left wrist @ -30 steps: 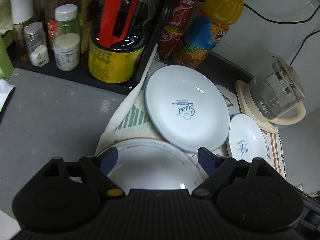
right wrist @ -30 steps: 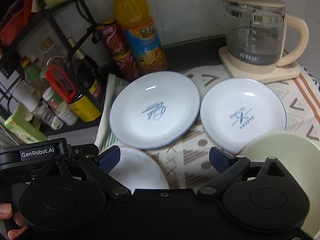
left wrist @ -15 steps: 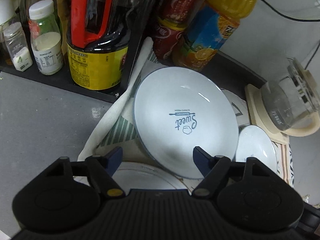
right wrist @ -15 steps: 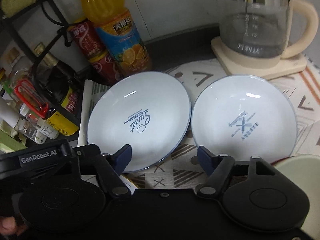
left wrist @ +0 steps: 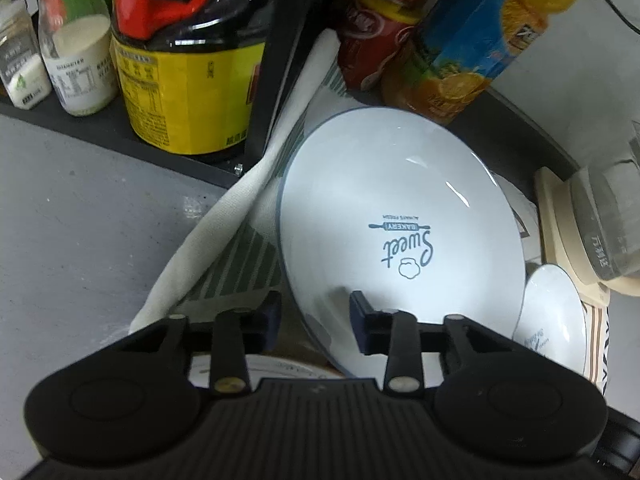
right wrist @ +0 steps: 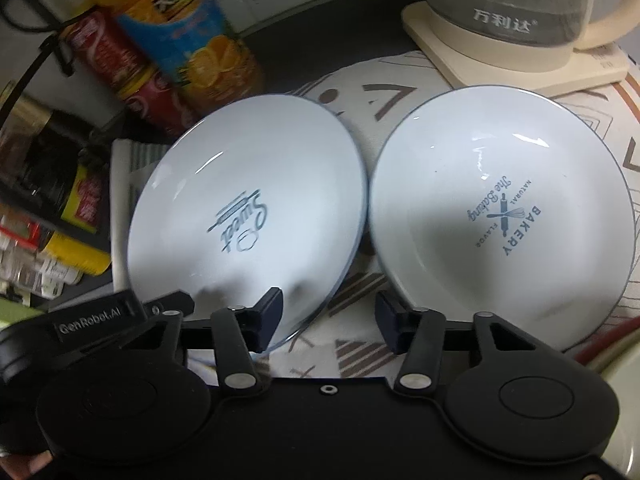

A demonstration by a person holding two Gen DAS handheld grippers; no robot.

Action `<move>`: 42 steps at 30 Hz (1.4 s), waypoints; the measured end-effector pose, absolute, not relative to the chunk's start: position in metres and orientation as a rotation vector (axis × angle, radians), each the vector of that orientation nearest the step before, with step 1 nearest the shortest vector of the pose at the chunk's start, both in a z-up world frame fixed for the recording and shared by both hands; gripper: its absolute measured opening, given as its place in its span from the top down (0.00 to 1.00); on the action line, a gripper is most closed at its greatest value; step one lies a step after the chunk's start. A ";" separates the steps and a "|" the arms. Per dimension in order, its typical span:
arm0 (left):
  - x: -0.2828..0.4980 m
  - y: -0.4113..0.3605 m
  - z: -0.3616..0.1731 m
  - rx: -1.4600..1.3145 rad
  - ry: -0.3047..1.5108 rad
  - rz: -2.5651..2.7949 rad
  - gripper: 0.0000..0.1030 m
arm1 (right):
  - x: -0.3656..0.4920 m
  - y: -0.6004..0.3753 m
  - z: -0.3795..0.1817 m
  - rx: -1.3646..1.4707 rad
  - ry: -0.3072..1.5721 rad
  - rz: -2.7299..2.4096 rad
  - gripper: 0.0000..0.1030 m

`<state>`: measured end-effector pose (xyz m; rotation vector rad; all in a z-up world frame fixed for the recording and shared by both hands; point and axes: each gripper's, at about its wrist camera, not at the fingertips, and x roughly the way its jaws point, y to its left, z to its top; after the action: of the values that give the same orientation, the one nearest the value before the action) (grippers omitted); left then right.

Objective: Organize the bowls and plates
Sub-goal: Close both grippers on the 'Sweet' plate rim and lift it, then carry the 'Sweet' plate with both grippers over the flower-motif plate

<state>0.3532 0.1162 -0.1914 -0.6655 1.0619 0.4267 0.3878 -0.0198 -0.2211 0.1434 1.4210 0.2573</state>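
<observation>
kettle (right wrist: 520, 8) top cropped; bottle (right wrist: 188, 28) blurred

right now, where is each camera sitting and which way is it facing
Left wrist: rides on the left gripper, looking steeply down and forward at the Sweet plate, whose near rim sits between its fingers; only the gripper shows.
Right wrist: rides on the right gripper, looking steeply down at the Sweet plate and the Bakery plate; its gripper and fingertips of a hand show.
Shared: both plates, the orange bottle, the kettle and the patterned cloth.
</observation>
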 end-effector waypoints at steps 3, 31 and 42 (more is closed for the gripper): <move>0.355 0.116 -0.196 -0.678 1.067 0.433 0.73 | 0.391 -0.015 -0.224 0.142 1.412 0.246 0.60; 0.320 0.121 -0.177 -0.706 0.945 0.329 0.85 | 0.380 -0.019 -0.200 0.211 1.301 0.306 0.85; 0.294 0.113 -0.162 -0.665 0.929 0.291 0.85 | 0.351 -0.024 -0.178 0.184 1.286 0.328 0.85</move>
<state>0.2935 0.1128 -0.1624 -0.6653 0.9290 0.2912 0.3514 -0.0241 -0.1780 0.1838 1.2862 0.3276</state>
